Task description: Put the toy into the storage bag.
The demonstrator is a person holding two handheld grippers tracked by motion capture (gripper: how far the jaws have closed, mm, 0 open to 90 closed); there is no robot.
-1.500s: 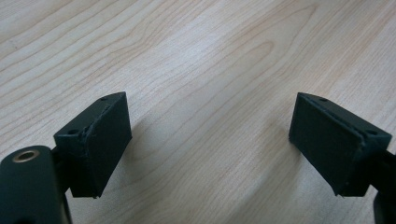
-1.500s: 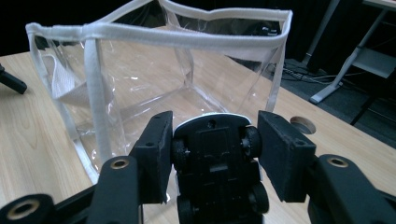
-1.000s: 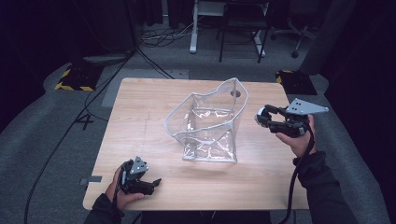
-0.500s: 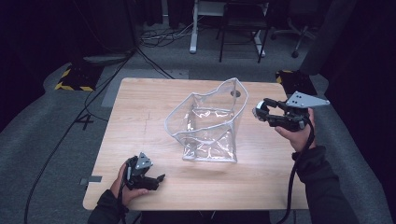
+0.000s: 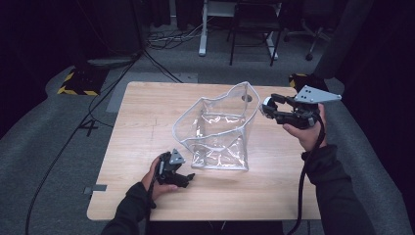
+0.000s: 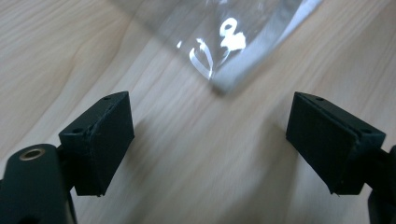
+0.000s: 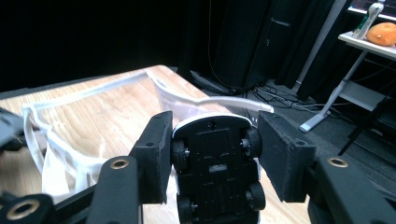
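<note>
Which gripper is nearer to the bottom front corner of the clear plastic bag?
Left. The left gripper sits low on the table, its open fingers facing that corner of the clear plastic bag. The right gripper holds a toy car beside the bag's upper rim.

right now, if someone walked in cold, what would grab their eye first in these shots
Most striking is the clear plastic bag standing open in the middle of the wooden table. Next, the right gripper, held up beside the bag's rim, is clamped on a small toy car with its black underside and wheels facing the camera. The left gripper sits low on the table, jaws wide apart, pointing at the bag's near corner.
</note>
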